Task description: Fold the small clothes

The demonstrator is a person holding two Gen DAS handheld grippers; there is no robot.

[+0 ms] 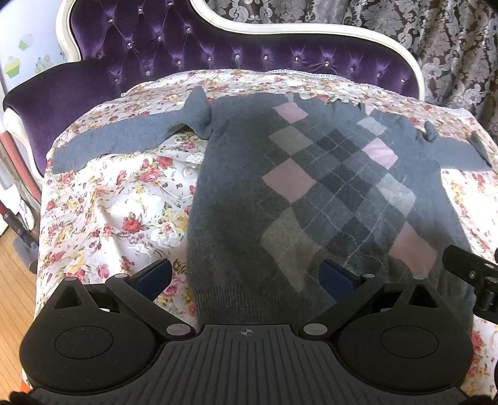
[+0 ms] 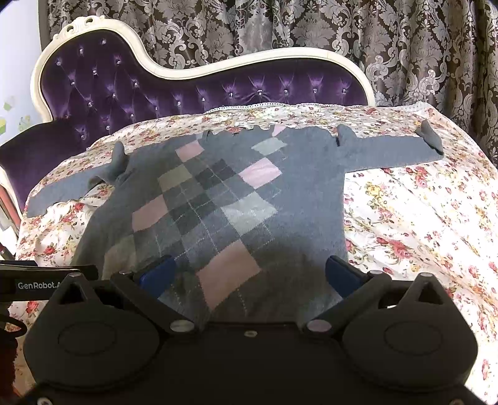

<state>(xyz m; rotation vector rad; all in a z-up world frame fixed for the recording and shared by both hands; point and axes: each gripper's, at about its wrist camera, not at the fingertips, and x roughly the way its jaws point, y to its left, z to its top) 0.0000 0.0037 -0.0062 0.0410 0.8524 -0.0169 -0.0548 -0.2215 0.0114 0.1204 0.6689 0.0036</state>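
A small grey sweater (image 1: 242,174) with a pink and grey argyle front lies flat on a floral cloth (image 1: 109,202), sleeves spread to both sides. It also shows in the right wrist view (image 2: 295,187). My left gripper (image 1: 246,274) is open above the sweater's bottom hem at its left side, holding nothing. My right gripper (image 2: 249,274) is open above the hem toward its right side, also empty. The right gripper's body shows at the right edge of the left wrist view (image 1: 473,280).
The floral cloth (image 2: 420,218) covers the seat of a purple tufted sofa (image 1: 186,46) with a white frame. Patterned curtains (image 2: 311,28) hang behind it. Wooden floor (image 1: 12,280) shows at the left.
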